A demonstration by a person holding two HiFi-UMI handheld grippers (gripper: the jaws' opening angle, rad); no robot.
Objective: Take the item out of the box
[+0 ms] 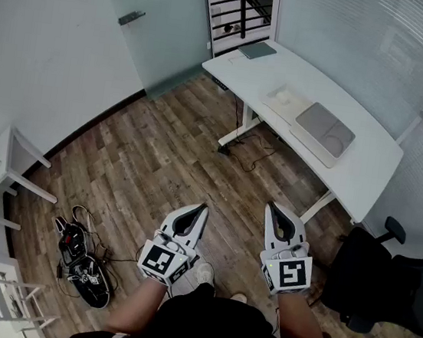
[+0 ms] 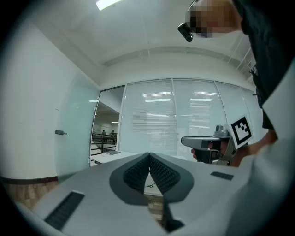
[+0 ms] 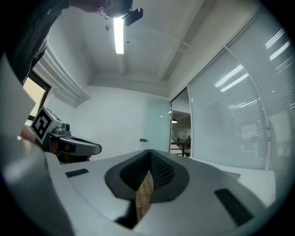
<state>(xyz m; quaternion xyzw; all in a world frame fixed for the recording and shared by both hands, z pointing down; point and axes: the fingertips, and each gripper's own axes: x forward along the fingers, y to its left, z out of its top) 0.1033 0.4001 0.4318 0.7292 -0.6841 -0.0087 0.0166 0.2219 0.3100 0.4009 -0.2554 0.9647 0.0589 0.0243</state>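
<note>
Above the brown wood-plank floor (image 1: 158, 165), the white-and-grey left gripper (image 1: 203, 210) and right gripper (image 1: 270, 208) are held level, jaws pressed together on nothing (probably an approach posture), since the flat grey-lidded box (image 1: 323, 133) lies well apart on the white desk (image 1: 365, 177), its item unseen.

Your left gripper (image 2: 150, 159) points level. Its jaws are closed tip to tip with nothing between them. Through the slit below the pads you can see the wooden floor (image 2: 154, 202). Beyond the jaws, a white tabletop (image 2: 111, 156) stands in front of a glass wall with lowered blinds (image 2: 159, 117). A frosted glass door (image 2: 76, 129) with a small handle (image 2: 60, 132) is at the left. At the right, your right gripper (image 2: 184, 140) hovers level with its marker cube (image 2: 241, 131) facing you, and your hand (image 2: 251, 148) is behind it.
</note>
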